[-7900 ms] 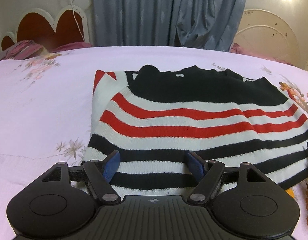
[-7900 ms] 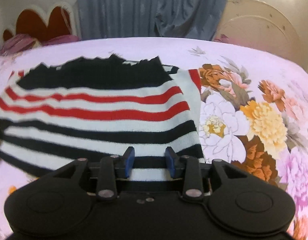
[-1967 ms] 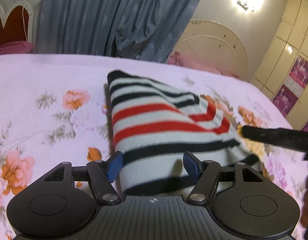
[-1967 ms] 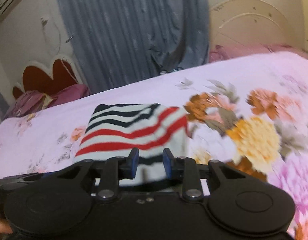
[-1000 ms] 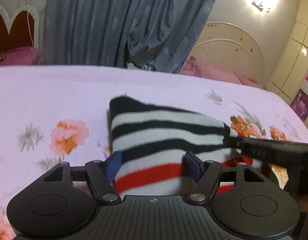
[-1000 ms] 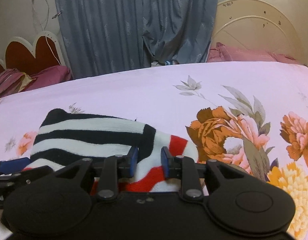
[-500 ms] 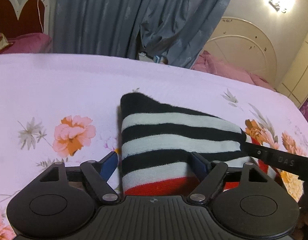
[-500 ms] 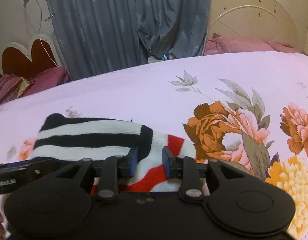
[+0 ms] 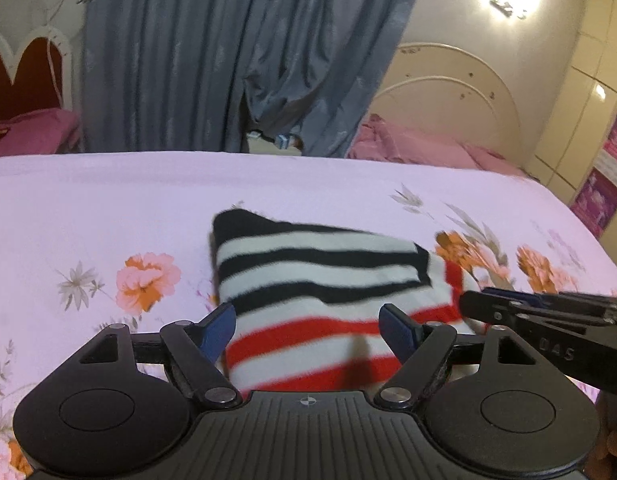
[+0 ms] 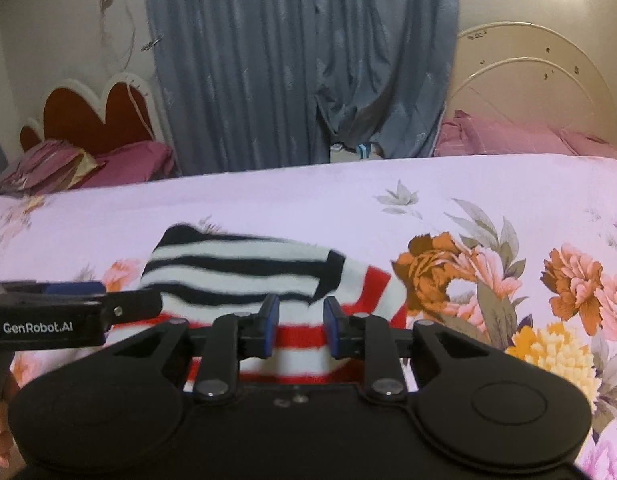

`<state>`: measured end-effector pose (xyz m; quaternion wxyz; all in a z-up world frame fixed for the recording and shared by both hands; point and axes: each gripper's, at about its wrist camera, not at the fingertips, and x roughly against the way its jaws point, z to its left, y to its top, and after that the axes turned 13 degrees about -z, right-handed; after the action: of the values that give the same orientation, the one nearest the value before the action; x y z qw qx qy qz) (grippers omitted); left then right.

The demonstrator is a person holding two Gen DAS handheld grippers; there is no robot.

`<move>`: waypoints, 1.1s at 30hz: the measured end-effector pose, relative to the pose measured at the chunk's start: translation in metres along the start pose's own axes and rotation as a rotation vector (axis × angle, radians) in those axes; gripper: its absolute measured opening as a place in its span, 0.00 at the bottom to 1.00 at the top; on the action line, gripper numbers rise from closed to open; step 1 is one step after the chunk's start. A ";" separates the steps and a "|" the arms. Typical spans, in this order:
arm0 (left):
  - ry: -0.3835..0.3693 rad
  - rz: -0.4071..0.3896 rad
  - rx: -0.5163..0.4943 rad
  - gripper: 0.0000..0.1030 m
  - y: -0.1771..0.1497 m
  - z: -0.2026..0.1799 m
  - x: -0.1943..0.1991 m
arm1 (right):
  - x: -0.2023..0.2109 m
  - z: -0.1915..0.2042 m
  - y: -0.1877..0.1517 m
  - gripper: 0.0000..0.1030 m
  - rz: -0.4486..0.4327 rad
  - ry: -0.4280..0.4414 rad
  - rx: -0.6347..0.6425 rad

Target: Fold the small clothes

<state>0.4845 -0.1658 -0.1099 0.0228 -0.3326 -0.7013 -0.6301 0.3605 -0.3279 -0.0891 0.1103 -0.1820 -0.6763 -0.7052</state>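
Note:
A striped sweater [image 9: 320, 280], black, white and red, lies folded into a small bundle on the floral bedsheet [image 9: 108, 208]. It also shows in the right wrist view [image 10: 244, 268]. My left gripper [image 9: 308, 324] is open, its blue fingers standing either side of the bundle's near edge. My right gripper [image 10: 298, 320] is open with a narrow gap, just above the bundle's near red stripes, holding nothing. Each gripper shows side-on in the other's view, the right one in the left wrist view [image 9: 508, 304] and the left one in the right wrist view [image 10: 76, 292].
The bed's pink sheet carries large orange flowers [image 10: 508, 280] to the right of the bundle. Blue curtains [image 10: 300, 60] hang behind the bed. A red heart-shaped headboard [image 10: 96, 120] is at back left and a cream headboard [image 10: 540, 92] at back right, with pink pillows [image 10: 508, 136].
Since 7.9 s ago the flat sweater has been folded into a small bundle. In the last second both grippers have drawn back slightly from it, and the right gripper's gap has widened a little.

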 end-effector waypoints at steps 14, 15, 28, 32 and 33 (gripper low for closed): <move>-0.006 0.055 -0.070 0.76 -0.029 -0.006 0.015 | 0.011 -0.005 -0.038 0.07 0.065 -0.055 0.066; -0.005 0.056 -0.052 0.76 -0.028 -0.004 0.019 | 0.015 -0.004 -0.036 0.08 0.063 -0.054 0.056; -0.072 0.128 -0.020 0.76 -0.071 -0.002 0.069 | 0.089 0.006 -0.056 0.14 0.041 -0.047 0.031; -0.080 0.182 0.040 0.76 -0.085 0.006 0.061 | 0.092 0.003 -0.075 0.09 0.088 -0.091 0.038; -0.080 0.183 0.045 0.76 -0.086 0.006 0.061 | 0.090 0.002 -0.080 0.08 0.104 -0.099 0.041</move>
<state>0.3971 -0.1324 -0.1584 0.0597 -0.4197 -0.6824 -0.5955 0.2470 -0.3129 -0.1261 0.1169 -0.2494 -0.6849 -0.6746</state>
